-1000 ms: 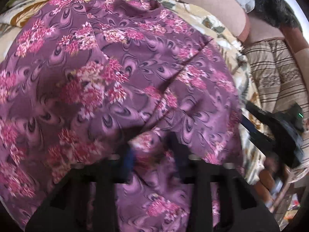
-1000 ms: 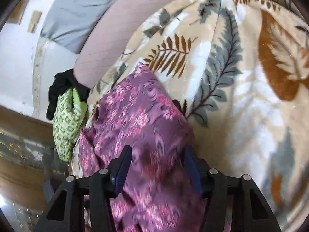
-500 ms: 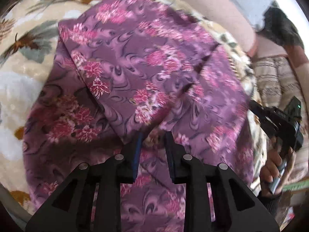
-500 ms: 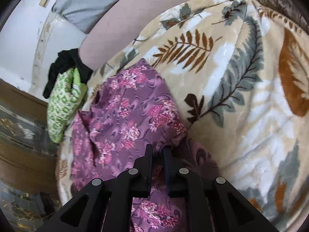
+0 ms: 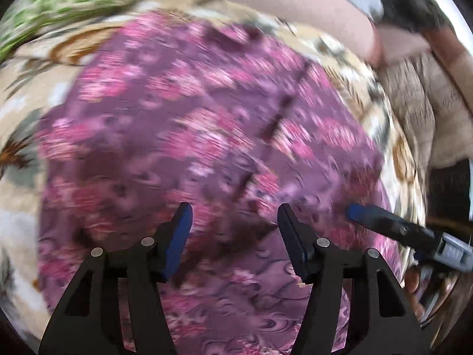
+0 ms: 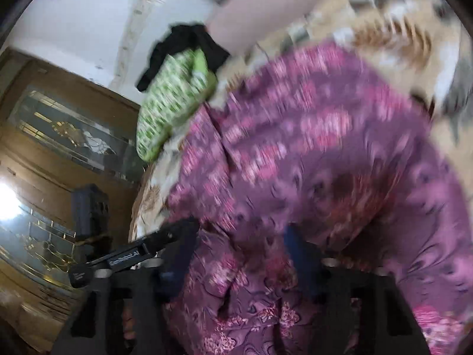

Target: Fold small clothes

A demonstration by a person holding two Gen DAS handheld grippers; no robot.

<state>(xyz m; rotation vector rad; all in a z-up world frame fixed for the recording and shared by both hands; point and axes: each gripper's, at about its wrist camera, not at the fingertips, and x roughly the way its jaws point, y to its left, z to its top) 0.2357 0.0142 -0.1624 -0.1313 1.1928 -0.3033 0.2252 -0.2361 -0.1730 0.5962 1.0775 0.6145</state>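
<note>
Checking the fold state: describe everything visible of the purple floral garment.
The purple floral garment is thin, soft-looking cloth with pink flower clusters and dark swirls. It lies bunched and layered on the leaf-print blanket, a dark fold line crossing it. The left gripper stands open above it, its jaws having just opened; the right gripper has too, cloth between its fingers. Both views are motion-blurred.

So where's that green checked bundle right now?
The green checked bundle sits at the blanket's far edge, upper left in the right wrist view, beyond the purple floral garment.

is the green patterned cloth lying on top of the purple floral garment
No, the green patterned cloth sits beyond the far edge of the purple floral garment, on the leaf-print blanket.
</note>
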